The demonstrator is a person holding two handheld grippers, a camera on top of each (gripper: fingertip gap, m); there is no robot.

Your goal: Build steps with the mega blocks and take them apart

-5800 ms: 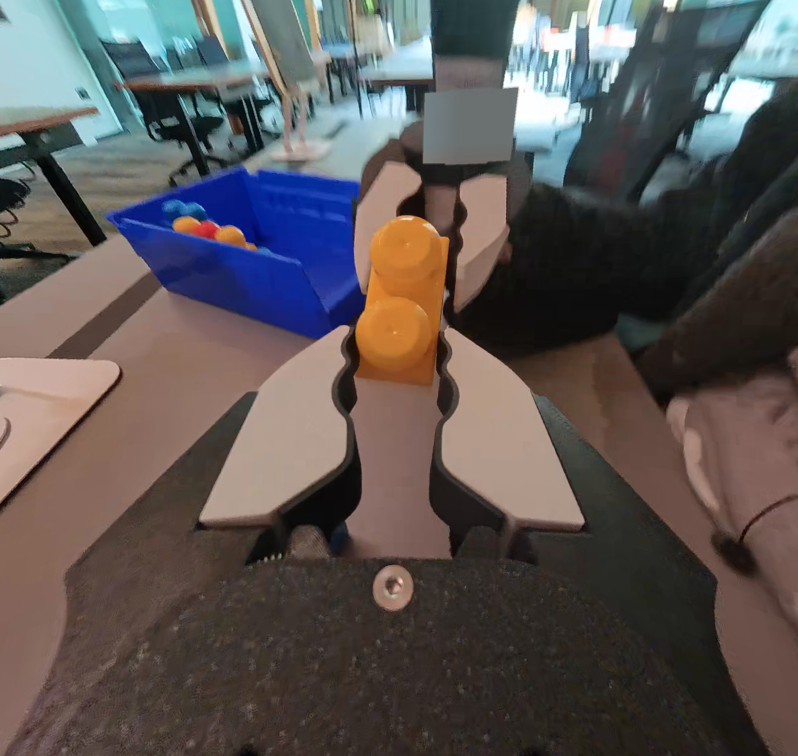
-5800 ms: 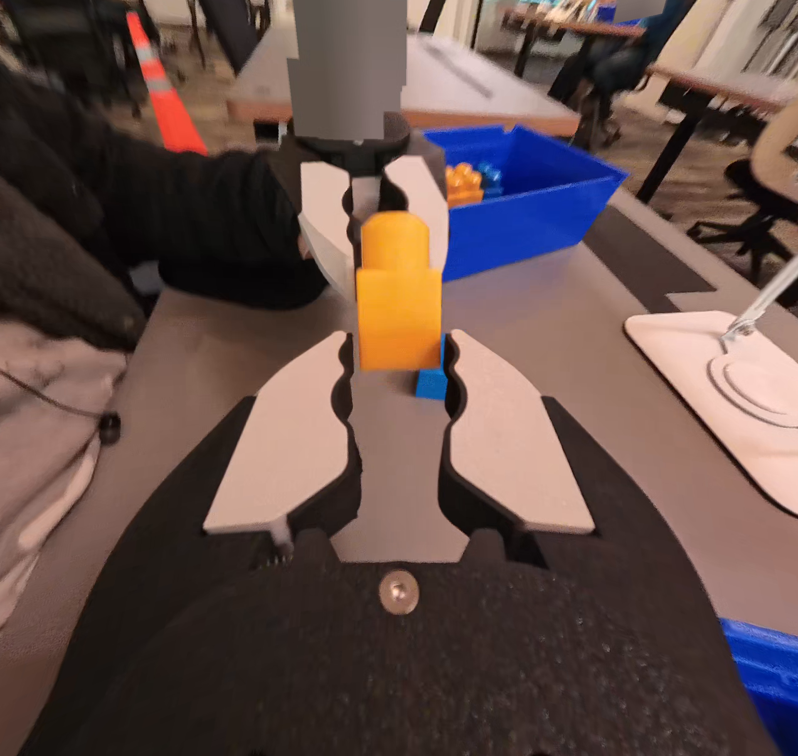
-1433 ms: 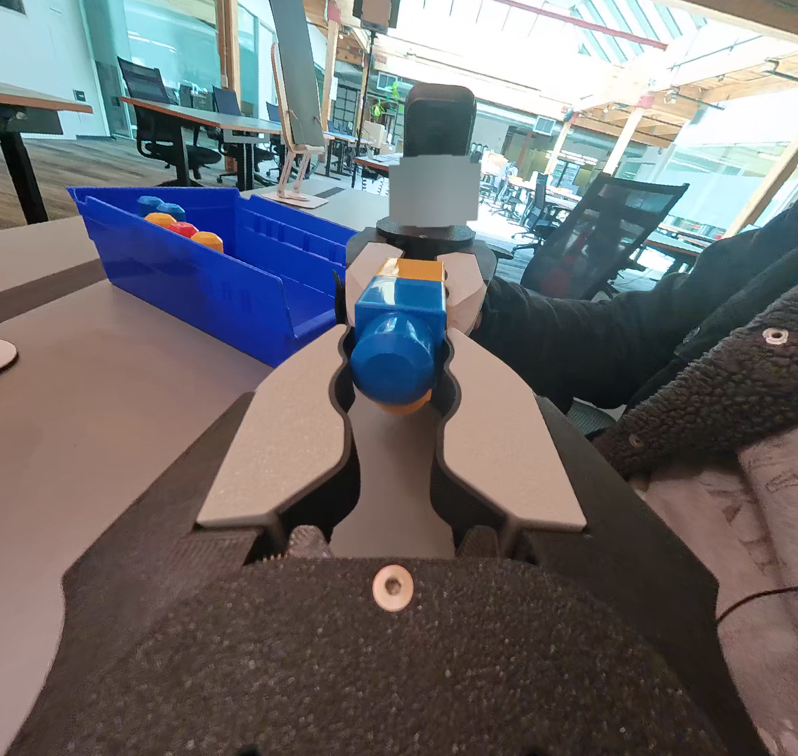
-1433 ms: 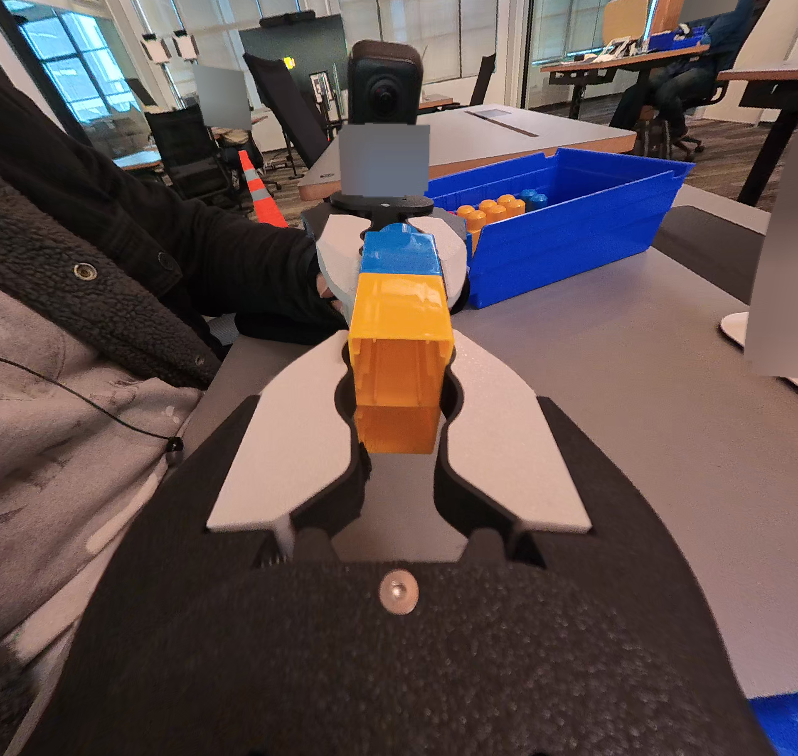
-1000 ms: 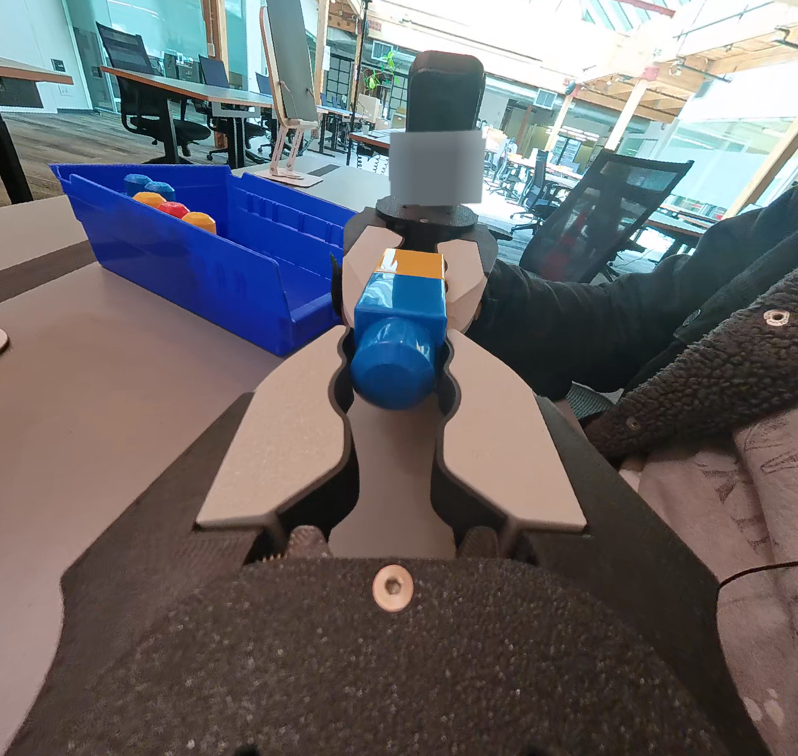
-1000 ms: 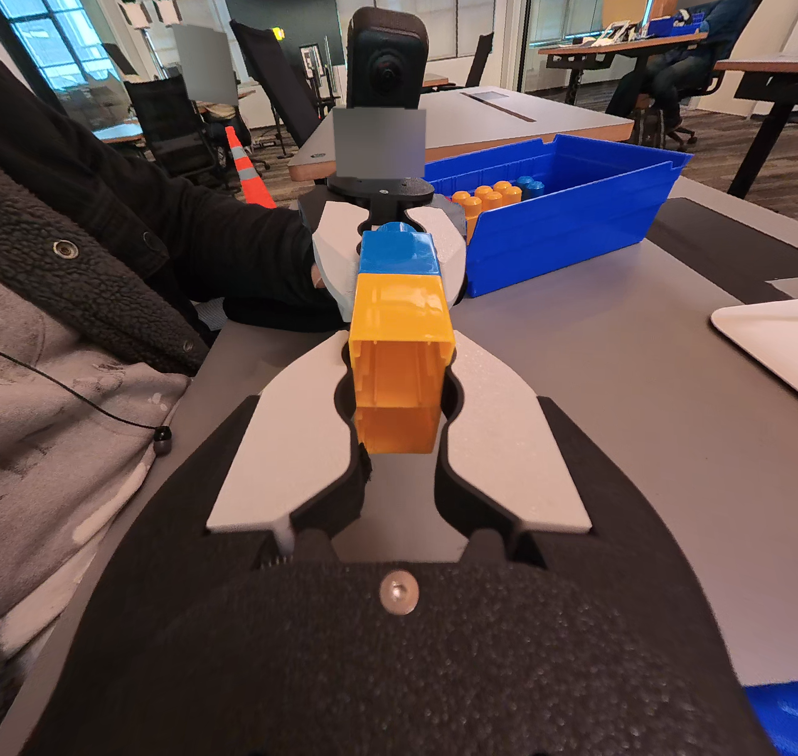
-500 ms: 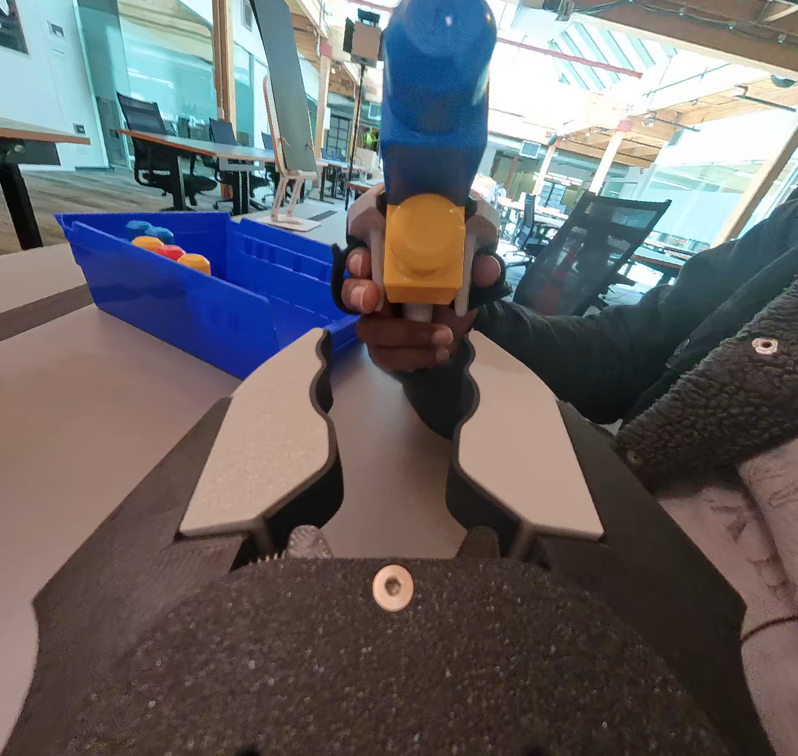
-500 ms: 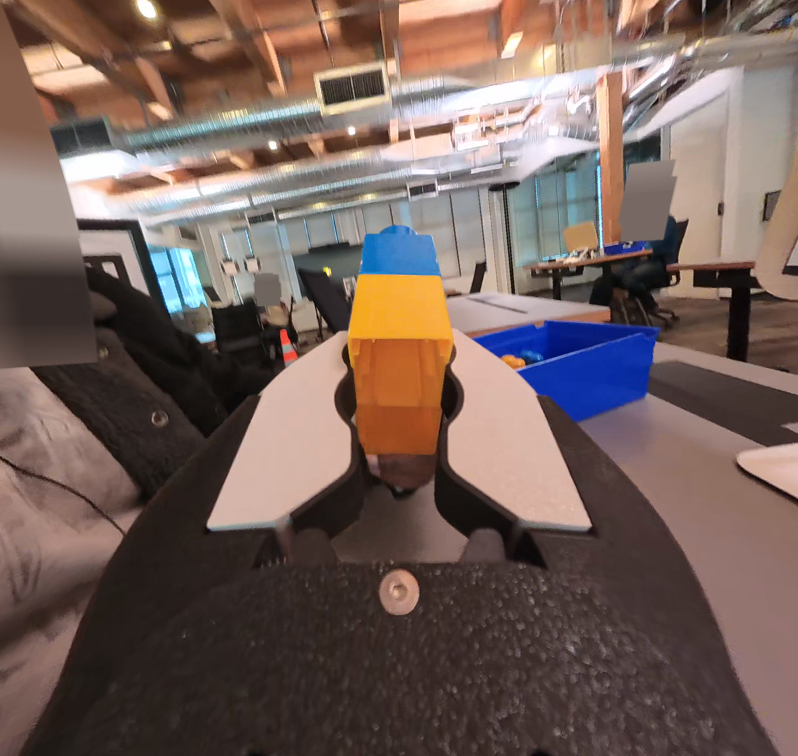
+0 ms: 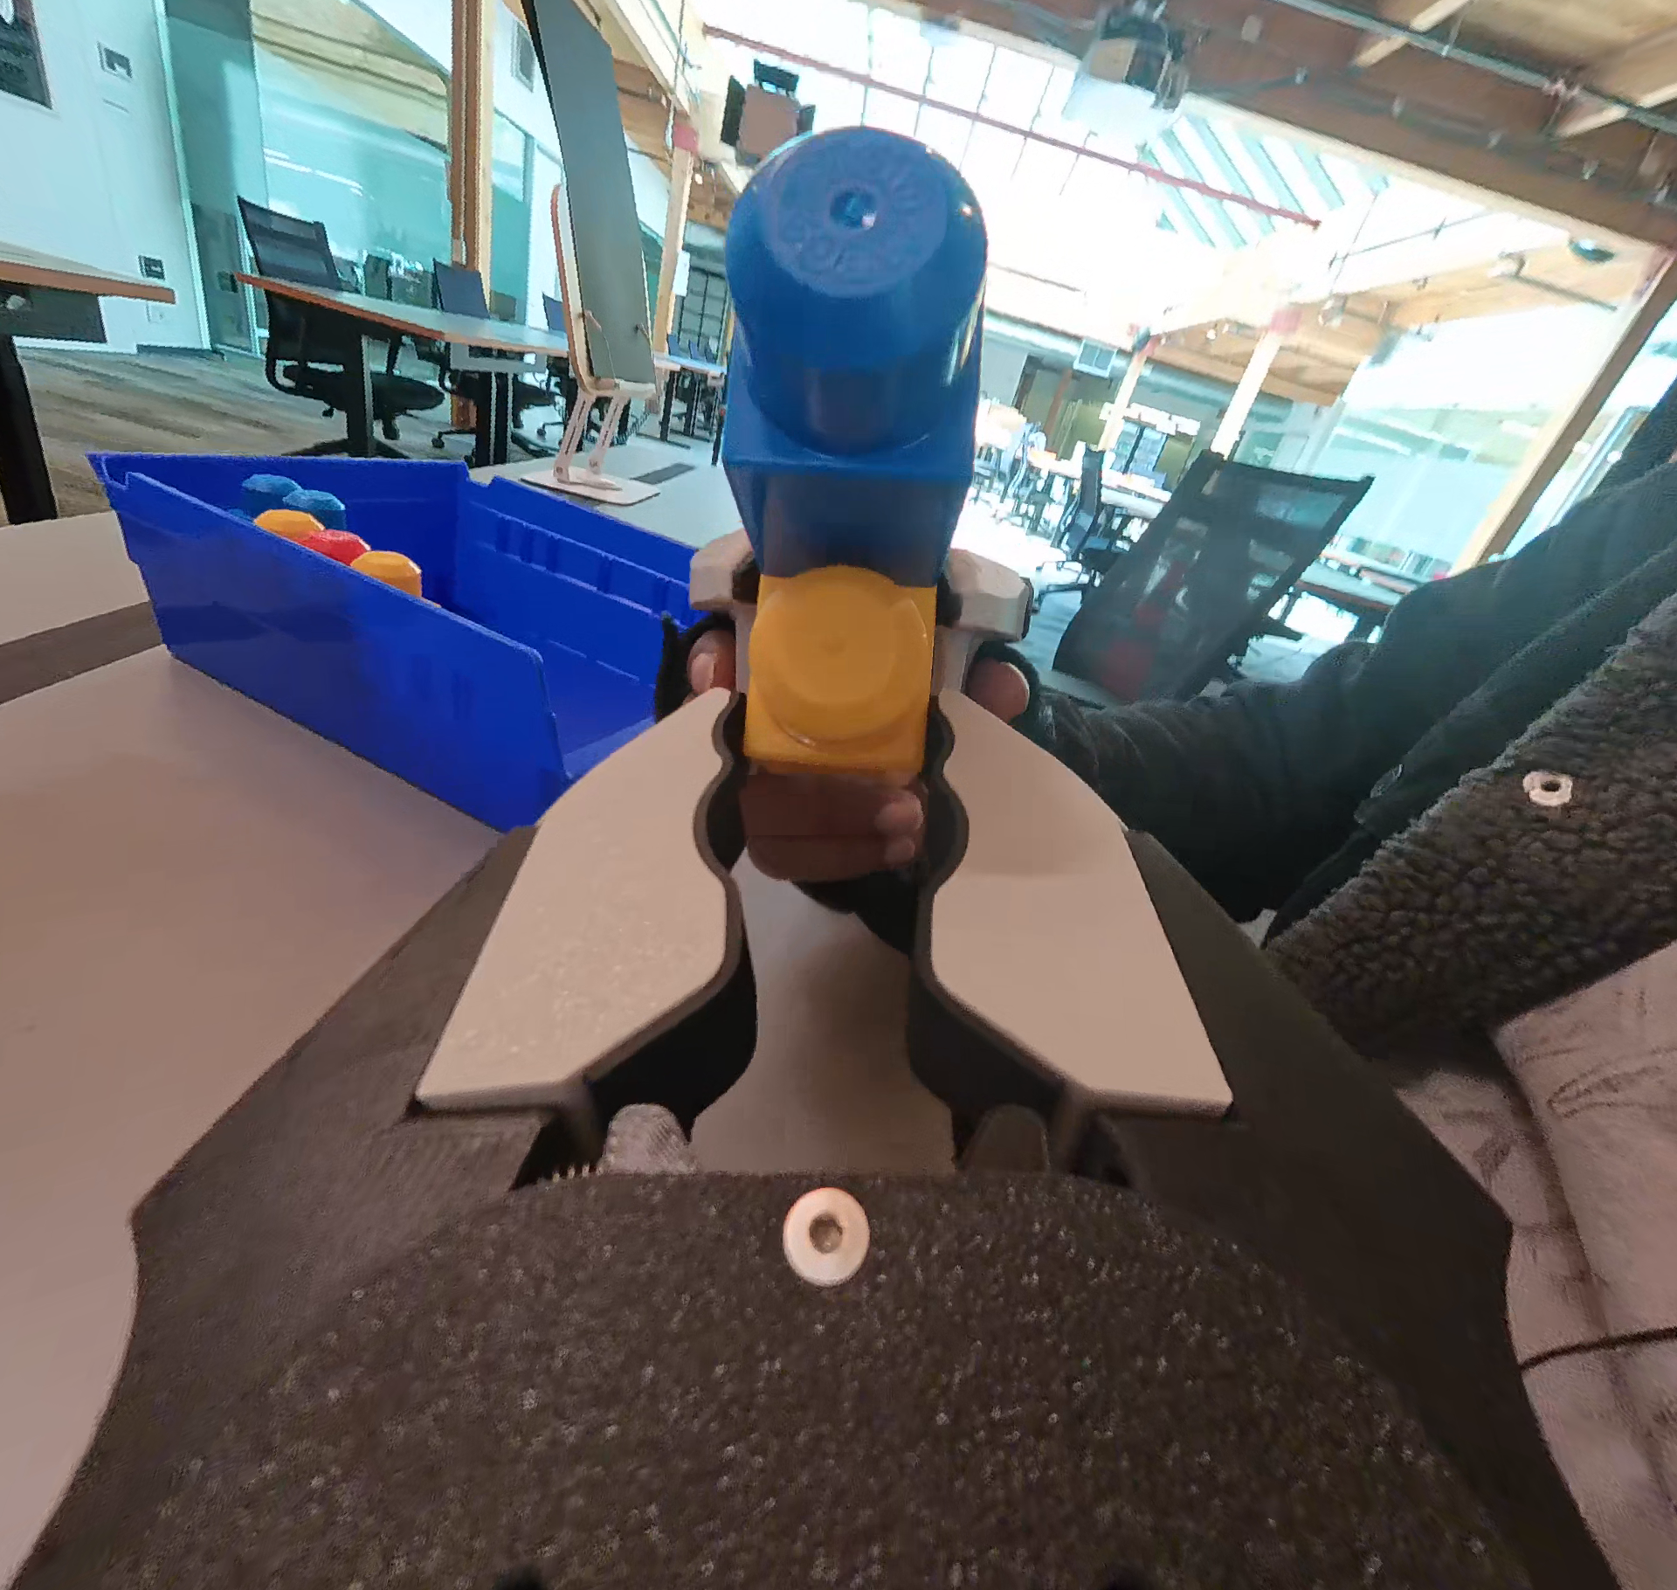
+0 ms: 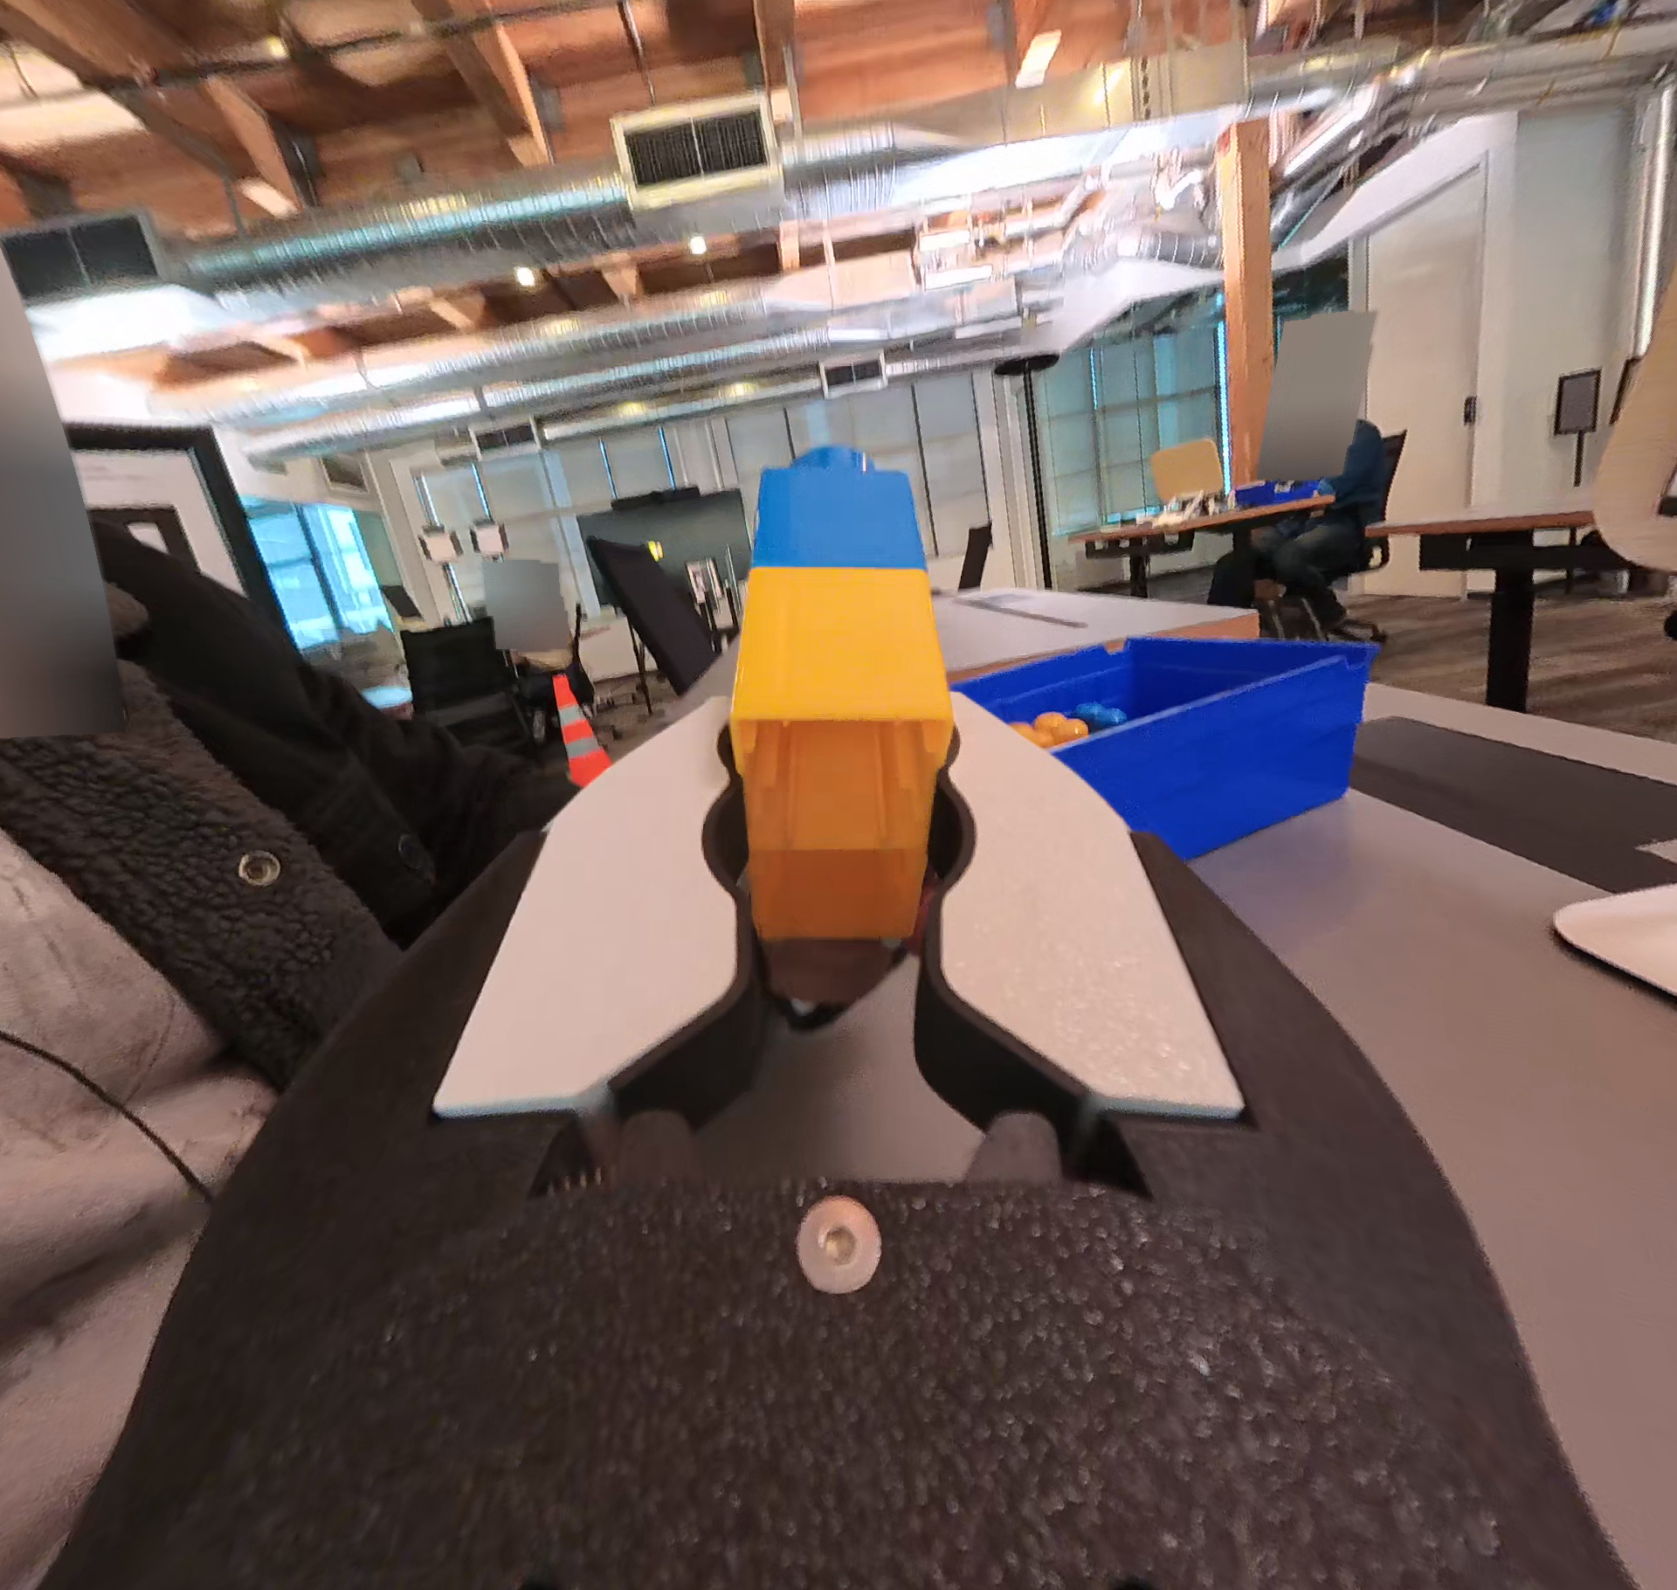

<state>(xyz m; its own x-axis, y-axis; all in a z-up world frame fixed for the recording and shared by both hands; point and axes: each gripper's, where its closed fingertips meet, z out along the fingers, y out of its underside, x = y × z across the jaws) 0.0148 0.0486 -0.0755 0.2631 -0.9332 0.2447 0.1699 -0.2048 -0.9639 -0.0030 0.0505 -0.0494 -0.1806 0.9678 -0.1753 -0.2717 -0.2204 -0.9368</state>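
A yellow block (image 9: 839,675) with a blue block (image 9: 853,348) stacked on one of its studs is held in the air between both grippers. My left gripper (image 9: 830,716) is shut on the yellow block's lower, bare-stud end. My right gripper (image 9: 853,575) comes from the far side, its grey fingers (image 9: 994,584) on the yellow block behind the blue one. In the right wrist view my right gripper (image 10: 839,720) is shut on the yellow block (image 10: 835,639), hollow underside toward the camera, blue block (image 10: 839,521) on the far end. The left gripper is hidden there.
A blue bin (image 9: 363,666) with loose blocks (image 9: 336,543) stands on the grey table (image 9: 181,866) to the left; it shows in the right wrist view (image 10: 1225,766) at right. A white pad (image 10: 1615,938) lies at the right edge. A hand (image 9: 826,829) and dark sleeve (image 9: 1225,775) are close behind. My two grippers' fingertips are within a few centimetres of each other.
My left gripper let go of the blue block and opened; the right tilted the stack up. Now the left has closed again, on the yellow block's lower end.
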